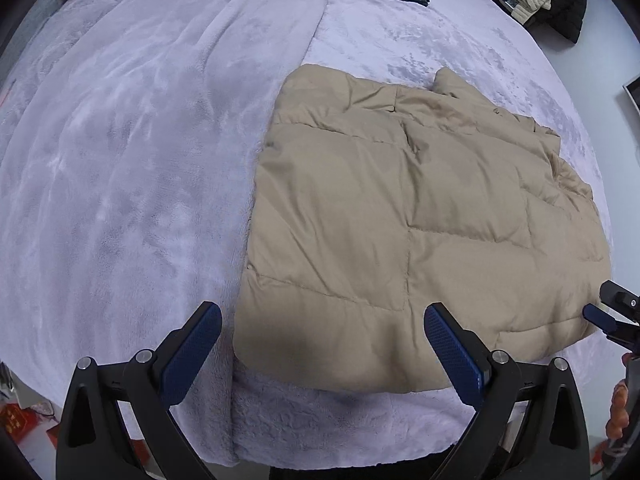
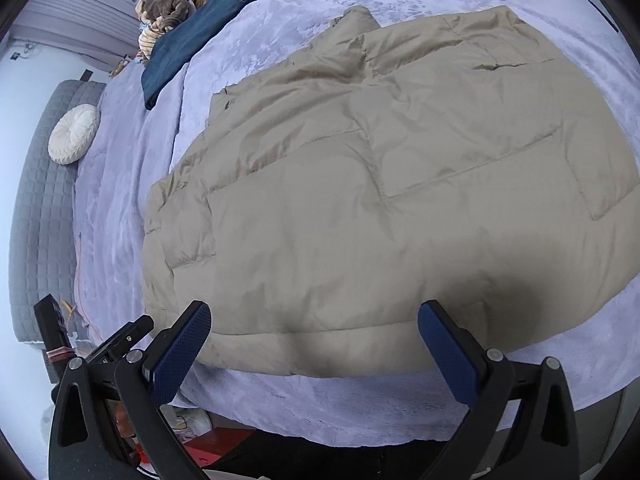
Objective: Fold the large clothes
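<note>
Both grippers, left gripper (image 1: 322, 346) and right gripper (image 2: 314, 342), hover wide open, empty, over the jacket's (image 1: 420, 208) near hem on the bed (image 1: 120, 160).

Jacket (image 2: 380, 200): matt quilted beige cloth. Blanket (image 1: 120, 160): plush lilac fleece. Jeans (image 2: 188, 44): denim. Pads (image 1: 192, 356): textured blue.

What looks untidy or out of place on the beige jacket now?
The beige jacket lies mostly flat on the bed, but its far end is bunched and wrinkled. Nothing appears torn or spilled.
</note>
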The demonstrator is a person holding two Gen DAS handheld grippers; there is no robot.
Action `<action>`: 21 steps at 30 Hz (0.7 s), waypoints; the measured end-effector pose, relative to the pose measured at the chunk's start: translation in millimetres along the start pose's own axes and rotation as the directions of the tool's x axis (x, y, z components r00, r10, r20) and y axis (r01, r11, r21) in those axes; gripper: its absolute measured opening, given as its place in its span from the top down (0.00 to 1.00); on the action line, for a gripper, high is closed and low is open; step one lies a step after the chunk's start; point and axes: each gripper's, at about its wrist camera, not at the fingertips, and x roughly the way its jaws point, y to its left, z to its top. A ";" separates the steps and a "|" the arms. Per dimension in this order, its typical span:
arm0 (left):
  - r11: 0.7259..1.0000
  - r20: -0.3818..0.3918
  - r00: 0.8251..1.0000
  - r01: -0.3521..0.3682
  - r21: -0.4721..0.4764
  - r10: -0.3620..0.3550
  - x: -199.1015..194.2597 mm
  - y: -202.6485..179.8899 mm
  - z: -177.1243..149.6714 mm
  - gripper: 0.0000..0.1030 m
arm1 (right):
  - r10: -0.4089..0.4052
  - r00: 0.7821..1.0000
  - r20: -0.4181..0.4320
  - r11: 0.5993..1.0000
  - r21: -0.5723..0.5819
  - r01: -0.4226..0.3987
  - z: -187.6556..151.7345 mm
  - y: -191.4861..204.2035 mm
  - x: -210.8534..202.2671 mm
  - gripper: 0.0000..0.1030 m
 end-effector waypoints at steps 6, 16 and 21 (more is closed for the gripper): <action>0.987 -0.010 0.987 0.160 -0.002 -0.160 19.9 33.4 23.1 0.02 | 0.012 1.000 0.011 1.000 0.022 -0.013 3.3 20.2 16.7 0.00; 0.796 -0.183 0.775 0.596 -0.105 -0.605 102.3 56.1 68.6 0.02 | -0.029 0.999 -0.029 0.999 0.034 0.030 14.6 18.1 56.8 0.00; 0.781 -0.285 0.740 0.622 -0.051 -0.609 127.4 21.9 78.6 0.02 | -0.048 0.998 -0.034 0.998 0.038 0.050 14.8 16.8 64.5 0.00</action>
